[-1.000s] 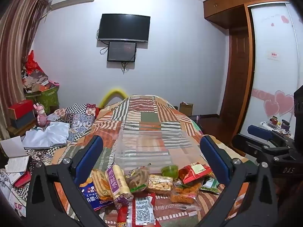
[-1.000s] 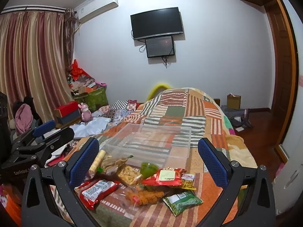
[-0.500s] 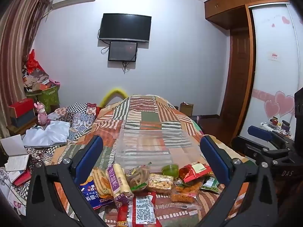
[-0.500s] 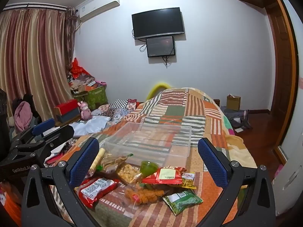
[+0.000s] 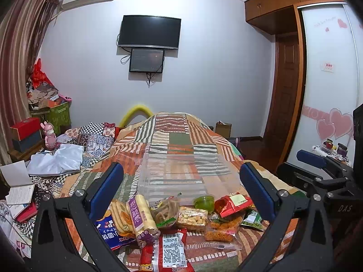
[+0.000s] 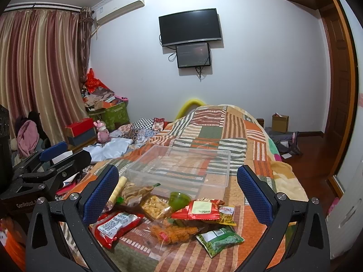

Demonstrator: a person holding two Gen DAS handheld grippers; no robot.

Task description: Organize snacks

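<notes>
A clear plastic bin sits empty on the patchwork bed. In front of it lie several snack packs: a purple-labelled roll, a red bag, a green jelly cup, a green pea bag and a red sausage pack. My left gripper is open and empty above the near snacks. My right gripper is open and empty, held to the right of the left one.
The patchwork quilt covers the bed. Clothes and books lie at the left. A wardrobe and a wooden door stand at the right. The right gripper's body shows in the left wrist view.
Both grippers have drifted very slightly; the view shifts a little. Both stay open and nothing on the bed has moved.
</notes>
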